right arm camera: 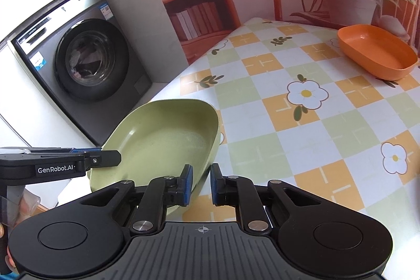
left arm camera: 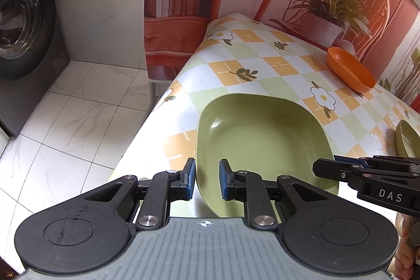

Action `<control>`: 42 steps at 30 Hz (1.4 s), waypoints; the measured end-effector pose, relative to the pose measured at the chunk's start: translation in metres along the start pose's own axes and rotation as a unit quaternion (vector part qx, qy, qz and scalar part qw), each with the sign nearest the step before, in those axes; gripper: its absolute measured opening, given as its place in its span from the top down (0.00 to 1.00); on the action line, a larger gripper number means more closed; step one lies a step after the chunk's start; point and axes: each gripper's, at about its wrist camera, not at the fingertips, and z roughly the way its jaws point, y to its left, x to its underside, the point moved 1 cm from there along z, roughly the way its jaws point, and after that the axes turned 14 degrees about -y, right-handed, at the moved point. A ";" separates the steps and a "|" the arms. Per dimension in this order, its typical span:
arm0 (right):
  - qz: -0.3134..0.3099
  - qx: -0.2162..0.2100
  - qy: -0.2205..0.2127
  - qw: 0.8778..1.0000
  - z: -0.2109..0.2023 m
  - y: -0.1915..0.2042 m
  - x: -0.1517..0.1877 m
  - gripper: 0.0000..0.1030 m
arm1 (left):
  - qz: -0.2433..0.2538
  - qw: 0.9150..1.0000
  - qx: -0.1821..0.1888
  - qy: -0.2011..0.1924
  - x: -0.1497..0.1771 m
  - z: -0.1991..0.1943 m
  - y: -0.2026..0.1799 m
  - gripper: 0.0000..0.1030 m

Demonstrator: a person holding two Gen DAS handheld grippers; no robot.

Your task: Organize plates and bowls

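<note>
On a table covered with a checked orange, green and white floral tablecloth (right arm camera: 302,122), a pale green dish (left arm camera: 260,138) with rounded corners sits near the table's left edge, apparently tilted up. The left gripper (left arm camera: 206,179) straddles the dish's near-left rim, one blue pad (left arm camera: 189,179) outside the wall and the other inside; the jaws stand apart with a gap around the rim, not clamped. The right gripper (right arm camera: 202,184) straddles the rim on the dish's right side in the same way, its pads parted with the wall between them. An orange dish (right arm camera: 378,51) rests well apart at the far side of the table, by a wall printed with a chair and potted plant. A front-loading washing machine (right arm camera: 86,59) stands on the tiled floor to the left.
</note>
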 end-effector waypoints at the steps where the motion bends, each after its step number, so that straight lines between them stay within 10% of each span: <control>1: 0.001 0.001 -0.004 1.000 -0.002 -0.001 -0.001 0.87 | 0.000 1.000 0.001 -0.001 -0.001 0.000 -0.002 0.80; 21: 0.094 0.069 -0.109 0.987 -0.068 -0.082 -0.038 0.87 | 0.066 0.995 0.075 -0.025 -0.035 0.011 -0.095 0.80; 42: 0.188 0.164 -0.201 0.947 -0.151 -0.185 -0.030 0.87 | 0.156 0.973 0.166 -0.032 -0.043 0.034 -0.222 0.80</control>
